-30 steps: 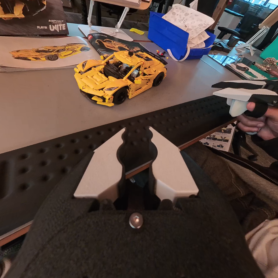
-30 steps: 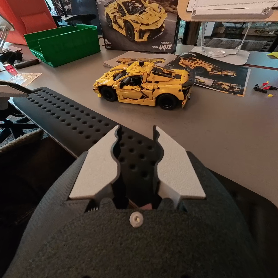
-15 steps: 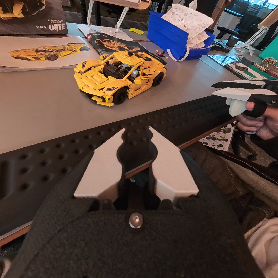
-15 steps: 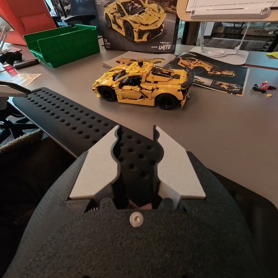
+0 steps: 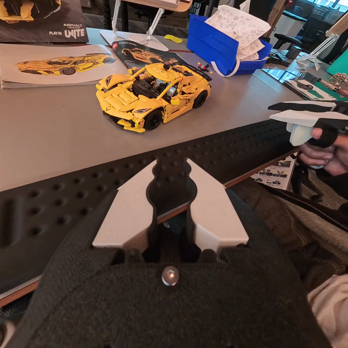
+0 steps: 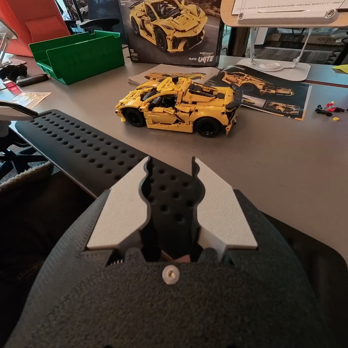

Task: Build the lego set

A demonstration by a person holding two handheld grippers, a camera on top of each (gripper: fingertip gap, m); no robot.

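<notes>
Right wrist view: yellow lego car [image 6: 177, 108] well beyond parted, empty fingers [image 6: 128, 203].

Glossy plastic car [image 5: 153, 96] on a smooth matt table [image 5: 47, 135]; perforated black foam mat [image 6: 84, 143].

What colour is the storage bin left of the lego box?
Green bin, clearest in the right wrist view.

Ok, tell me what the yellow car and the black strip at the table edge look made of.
Yellow car: hard moulded plastic, slightly glossy, built from many small pieces with visible seams. Black strip: matte, with rows of round dimples; probably foam or rubber, not certain.
</notes>
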